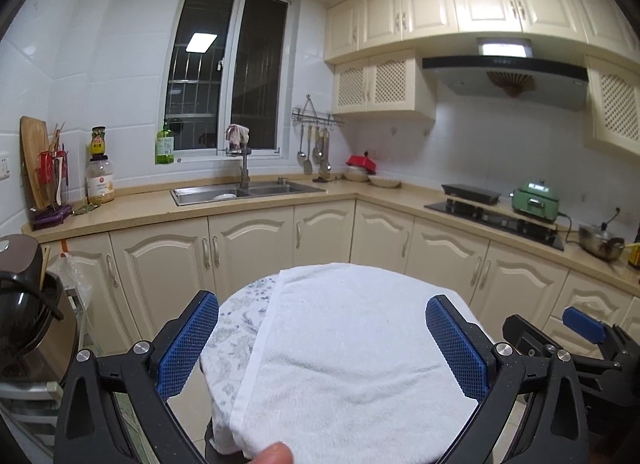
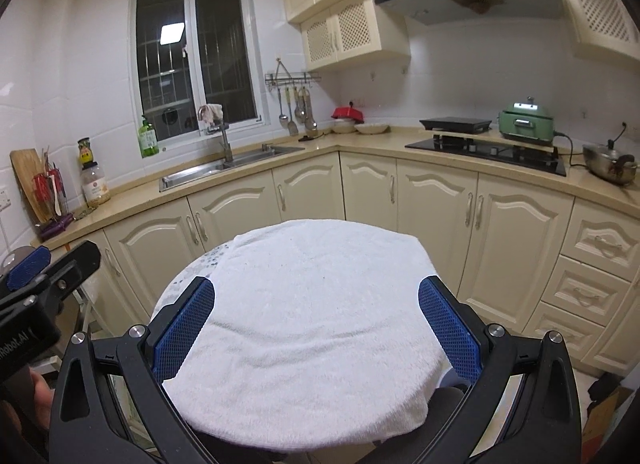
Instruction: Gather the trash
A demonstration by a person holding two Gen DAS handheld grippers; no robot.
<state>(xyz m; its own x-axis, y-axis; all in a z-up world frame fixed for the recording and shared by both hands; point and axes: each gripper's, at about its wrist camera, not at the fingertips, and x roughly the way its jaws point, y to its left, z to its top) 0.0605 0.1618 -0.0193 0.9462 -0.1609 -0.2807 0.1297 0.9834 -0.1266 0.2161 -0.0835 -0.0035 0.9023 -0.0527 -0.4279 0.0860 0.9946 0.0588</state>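
Left wrist view shows your left tongs [image 1: 322,338] spread wide and empty above a round surface [image 1: 236,316] draped with a white towel [image 1: 352,352]; the surface's near edge is cut off by the frame, and a fingertip [image 1: 276,454] pokes in at the bottom; no trash can be made out on the towel or between the pads; your right tongs [image 2: 316,330] likewise stand released over the same towel, level and pointed at the kitchen cabinets [image 2: 432,203]; each view catches the other tongs only at its margin.
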